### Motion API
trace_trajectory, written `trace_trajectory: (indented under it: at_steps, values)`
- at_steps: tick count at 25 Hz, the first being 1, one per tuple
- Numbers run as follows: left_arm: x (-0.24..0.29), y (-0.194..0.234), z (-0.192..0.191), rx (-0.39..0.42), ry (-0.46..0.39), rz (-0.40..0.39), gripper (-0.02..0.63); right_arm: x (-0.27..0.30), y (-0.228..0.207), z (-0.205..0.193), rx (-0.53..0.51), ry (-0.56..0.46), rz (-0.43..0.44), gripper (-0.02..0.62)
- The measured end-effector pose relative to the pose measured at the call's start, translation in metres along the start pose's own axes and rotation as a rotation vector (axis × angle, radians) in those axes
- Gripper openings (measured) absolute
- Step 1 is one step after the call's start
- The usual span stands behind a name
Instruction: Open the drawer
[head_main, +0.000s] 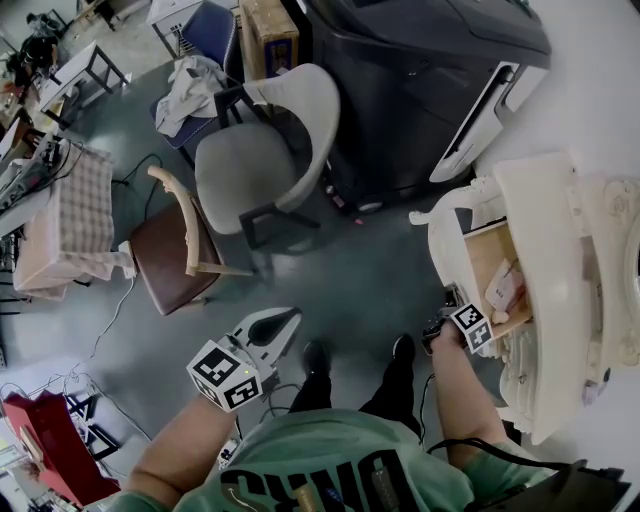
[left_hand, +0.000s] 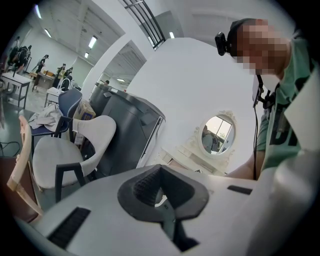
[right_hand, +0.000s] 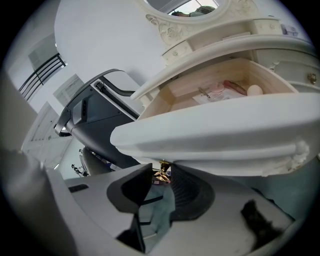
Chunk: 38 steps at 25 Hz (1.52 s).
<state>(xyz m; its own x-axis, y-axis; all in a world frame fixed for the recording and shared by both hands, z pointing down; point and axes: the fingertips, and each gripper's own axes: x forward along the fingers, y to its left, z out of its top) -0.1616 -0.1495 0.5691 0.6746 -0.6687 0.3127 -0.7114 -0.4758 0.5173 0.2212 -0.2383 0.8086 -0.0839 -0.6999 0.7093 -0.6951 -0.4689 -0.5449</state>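
Note:
The cream dressing table (head_main: 612, 262) stands at the right in the head view, and its drawer (head_main: 541, 290) is pulled out. Inside the wooden drawer lie a few small items (right_hand: 220, 90). My right gripper (head_main: 447, 327) reaches under the curved drawer front (right_hand: 215, 140), and its jaws are closed on the little brass knob (right_hand: 161, 175). My left gripper (head_main: 272, 325) hangs over the floor to the left, away from the table, shut and with nothing in it. In the left gripper view its pads (left_hand: 145, 187) meet, and the table's oval mirror (left_hand: 218, 134) shows far behind them.
A grey chair (head_main: 250, 165) and a brown wooden chair (head_main: 170, 255) stand on the floor to the left. A large dark machine (head_main: 420, 80) sits beside the dressing table. The person's shoes (head_main: 318, 355) are just below the drawer's reach.

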Motion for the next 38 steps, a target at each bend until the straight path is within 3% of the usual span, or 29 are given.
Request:
trace_trajectory:
  at_steps: [12,16,25,32,38]
  values:
    - [-0.014,0.005,0.012,0.005,-0.025,0.025,0.000,0.003,-0.001,0.001,-0.020,-0.004,-0.056,0.128]
    - [-0.021,0.006,0.017,0.009,-0.034,0.035,0.000,0.004,0.001,0.001,-0.016,0.011,-0.059,0.173]
    - [-0.037,0.005,0.023,0.018,-0.046,0.024,0.000,-0.010,0.006,-0.022,-0.019,0.078,-0.052,0.187]
    - [-0.049,0.000,0.037,0.031,-0.071,-0.017,0.000,-0.054,0.033,-0.039,-0.033,0.136,0.032,0.186]
    - [-0.034,-0.020,0.050,0.060,-0.058,-0.108,0.000,-0.114,0.063,-0.025,0.004,0.086,0.156,0.178]
